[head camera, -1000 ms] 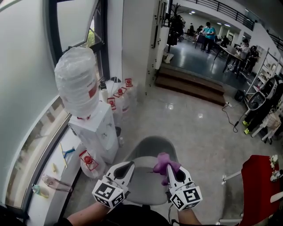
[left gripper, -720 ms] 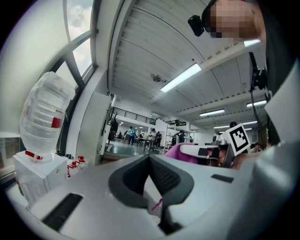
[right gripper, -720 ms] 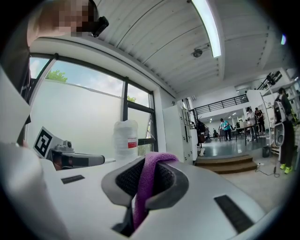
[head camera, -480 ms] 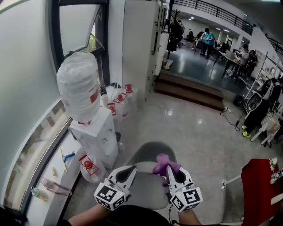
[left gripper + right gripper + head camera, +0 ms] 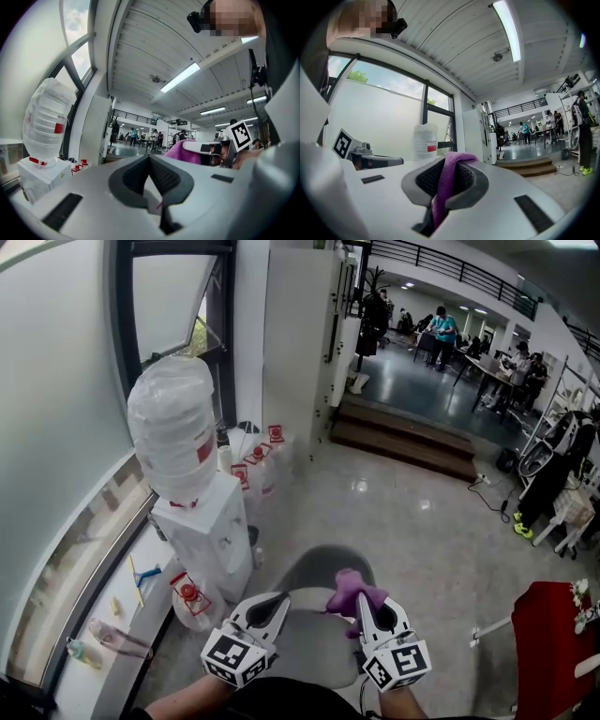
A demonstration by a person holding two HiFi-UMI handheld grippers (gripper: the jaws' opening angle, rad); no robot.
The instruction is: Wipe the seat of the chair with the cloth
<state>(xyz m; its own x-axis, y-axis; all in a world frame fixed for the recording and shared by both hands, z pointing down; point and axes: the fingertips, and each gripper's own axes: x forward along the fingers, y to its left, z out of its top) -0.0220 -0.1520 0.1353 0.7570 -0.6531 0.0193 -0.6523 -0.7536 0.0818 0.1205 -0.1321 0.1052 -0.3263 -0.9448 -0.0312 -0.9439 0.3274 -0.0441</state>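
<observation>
Head view: R hand-held gripper [image 5: 362, 604] clamps purple cloth [image 5: 349, 589] over chair [image 5: 314, 652]; L hand-held gripper [image 5: 278, 600] closed, empty.

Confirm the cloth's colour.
Purple. The cloth shows best in the right gripper view, pinched between the jaws.

cloth [image 5: 353, 590] — purple, bunched, pinched in right gripper [image 5: 362, 604] | chair [image 5: 314, 638] — grey, beneath

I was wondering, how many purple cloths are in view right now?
1. The purple cloth is pinched between the fingers of the right gripper, above the grey chair. None shows elsewhere, though another could be hidden out of sight.
</observation>
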